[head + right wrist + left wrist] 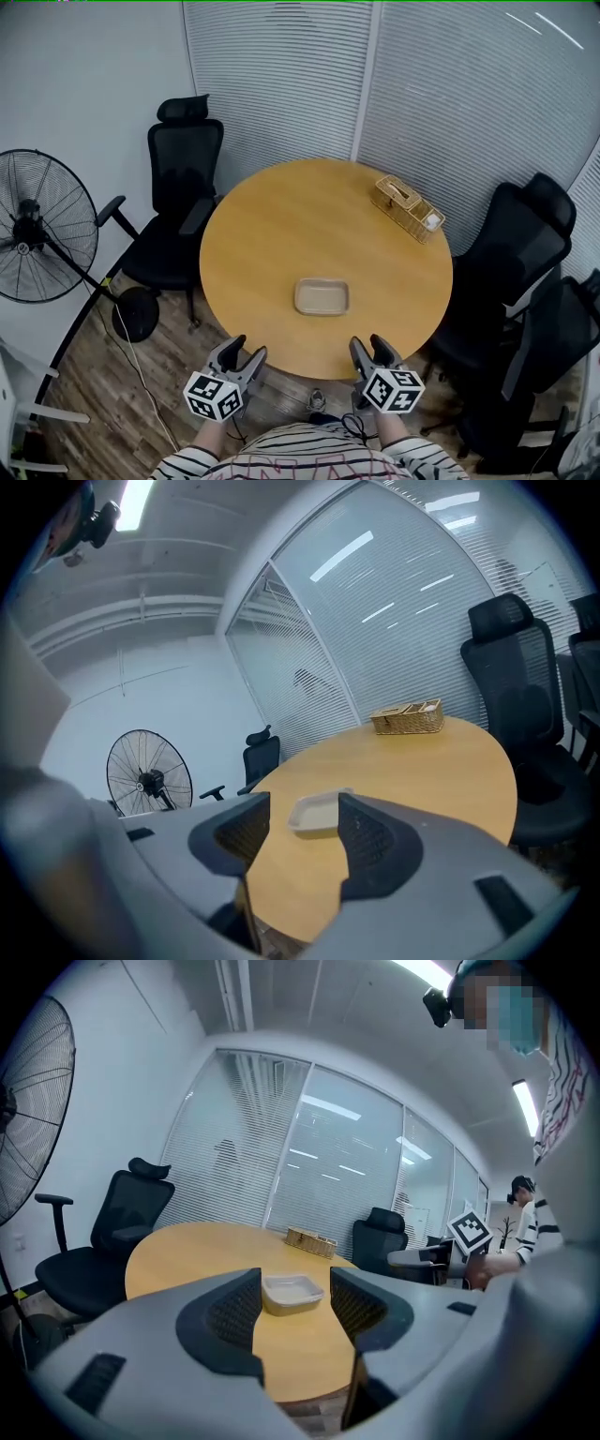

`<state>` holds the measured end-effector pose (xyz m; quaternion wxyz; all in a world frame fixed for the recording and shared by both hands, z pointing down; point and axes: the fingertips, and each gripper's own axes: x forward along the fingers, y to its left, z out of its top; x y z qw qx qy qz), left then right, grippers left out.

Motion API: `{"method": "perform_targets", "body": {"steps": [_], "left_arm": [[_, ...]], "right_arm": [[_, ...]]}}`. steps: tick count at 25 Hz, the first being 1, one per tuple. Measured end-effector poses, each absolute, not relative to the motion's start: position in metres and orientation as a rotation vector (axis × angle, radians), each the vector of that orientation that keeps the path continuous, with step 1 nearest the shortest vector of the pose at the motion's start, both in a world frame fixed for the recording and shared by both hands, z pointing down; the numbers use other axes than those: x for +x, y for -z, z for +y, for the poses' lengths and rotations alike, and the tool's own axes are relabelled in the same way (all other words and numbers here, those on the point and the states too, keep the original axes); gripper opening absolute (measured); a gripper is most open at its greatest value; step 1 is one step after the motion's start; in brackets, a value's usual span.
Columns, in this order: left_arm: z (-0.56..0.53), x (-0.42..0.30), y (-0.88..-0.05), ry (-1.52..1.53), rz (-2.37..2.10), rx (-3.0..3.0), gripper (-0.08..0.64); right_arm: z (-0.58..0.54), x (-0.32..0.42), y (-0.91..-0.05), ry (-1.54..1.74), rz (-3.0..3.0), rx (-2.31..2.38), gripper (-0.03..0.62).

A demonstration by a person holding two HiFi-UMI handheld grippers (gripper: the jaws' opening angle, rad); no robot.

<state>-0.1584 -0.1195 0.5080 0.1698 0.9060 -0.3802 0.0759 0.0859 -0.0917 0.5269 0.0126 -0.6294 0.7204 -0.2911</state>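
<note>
A shallow beige tray (322, 296) lies empty on the round wooden table (281, 234), near its front edge. Both grippers hover off the table's near edge, short of the tray. My left gripper (246, 352) is open and holds nothing; in its own view the tray (292, 1293) shows through the gap of the left gripper (294, 1309). My right gripper (370, 347) is open and empty too, and its view shows the tray (315, 813) between the jaws of the right gripper (303, 833).
A wicker basket (407, 207) stands at the table's far right. Black office chairs stand at the left (178, 202) and right (520, 248). A floor fan (42, 225) stands far left. Glass walls with blinds close the back.
</note>
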Motion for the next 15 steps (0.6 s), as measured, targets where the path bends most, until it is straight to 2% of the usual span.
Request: {"method": "perform_targets", "body": {"steps": [15], "left_arm": [[-0.213, -0.082, -0.552, -0.276, -1.131, 2.505, 0.207]], "right_arm": [[-0.193, 0.140, -0.565, 0.978, 2.444, -1.879, 0.236]]}}
